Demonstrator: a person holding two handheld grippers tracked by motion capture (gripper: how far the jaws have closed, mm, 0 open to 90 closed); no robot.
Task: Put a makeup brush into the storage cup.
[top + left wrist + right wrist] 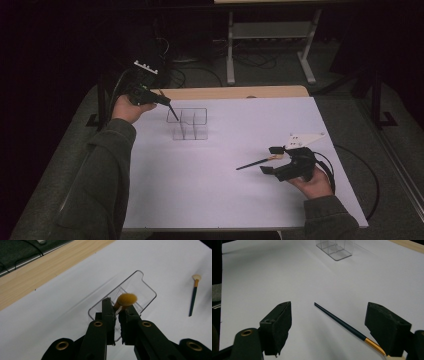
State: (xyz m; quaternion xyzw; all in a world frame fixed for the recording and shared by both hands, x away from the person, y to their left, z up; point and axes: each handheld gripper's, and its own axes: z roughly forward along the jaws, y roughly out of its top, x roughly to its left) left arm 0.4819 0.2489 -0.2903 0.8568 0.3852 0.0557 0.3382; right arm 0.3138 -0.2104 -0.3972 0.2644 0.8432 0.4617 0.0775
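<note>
A clear plastic organizer point(189, 123) with compartments stands on the white sheet, left of centre. My left gripper point(169, 103) hovers at its left rim, shut on a makeup brush with a round orange head point(126, 299); the head hangs over the organizer point(140, 287). A second brush point(255, 163) with a dark handle, gold ferrule and pale fan tip lies flat on the sheet at the right. My right gripper point(271, 160) is open, its jaws standing either side of that brush point(342, 322) near the ferrule, not touching it.
The white sheet point(230, 200) covers a wooden table whose bare far edge point(235, 92) shows behind the organizer. Cables and a metal stand point(270, 45) lie on the dark floor beyond. A cable loops off the table's right side.
</note>
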